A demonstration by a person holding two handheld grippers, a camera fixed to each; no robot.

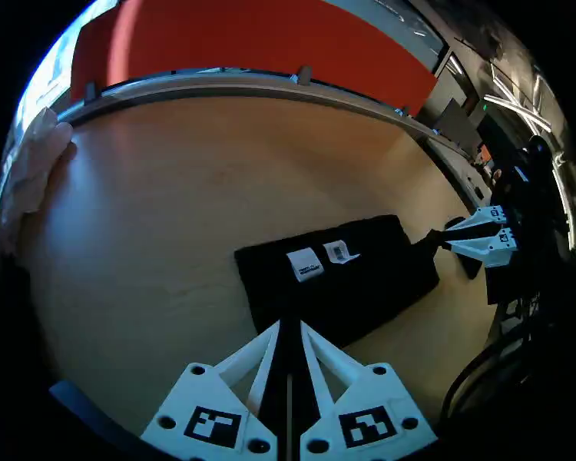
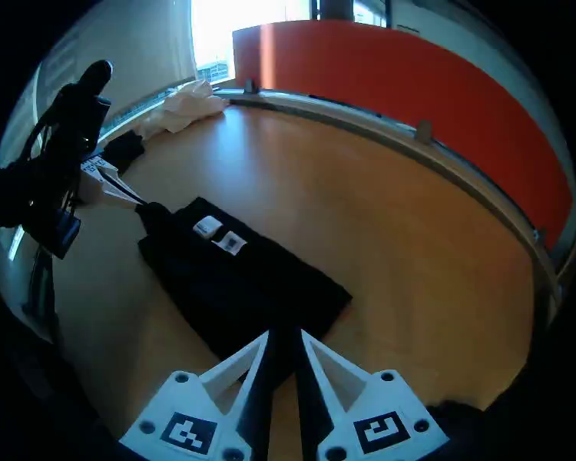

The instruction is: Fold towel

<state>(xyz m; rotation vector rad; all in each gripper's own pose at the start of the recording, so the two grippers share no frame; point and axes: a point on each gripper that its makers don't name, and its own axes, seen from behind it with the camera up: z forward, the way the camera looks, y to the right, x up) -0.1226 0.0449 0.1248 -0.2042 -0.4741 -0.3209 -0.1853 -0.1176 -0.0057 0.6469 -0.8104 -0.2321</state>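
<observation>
While both tools grip it, the towel [image 1: 365, 269] lies flat on the table [image 1: 173, 215]. It is a dark, compact rectangle with two white labels [image 1: 319, 257] on its upper face. In the left gripper view it runs from the centre out toward 3 o'clock. In the right gripper view it runs from 6 o'clock up toward 10.

The left gripper [image 1: 289, 329] sits at 6 o'clock in its own view. Its fingers are drawn close, with dark cloth pinched between the tips at the near edge. The right gripper [image 2: 285, 336] looks the same in its view, clamped on the opposite end of the towel. Each tool also shows far off in the other's view, its tips meeting at a towel corner.

Judging by the neat edges and small outline, at least one fold seems done, though I cannot count the layers. With both ends held and nothing lifted, the next fold has not yet begun. One held end would probably be raised and carried over, then the result smoothed.

A pale cloth [image 1: 34, 161] is bunched at 9 o'clock near the table's far rim. An orange panel [image 1: 273, 38] stands at 12.
</observation>
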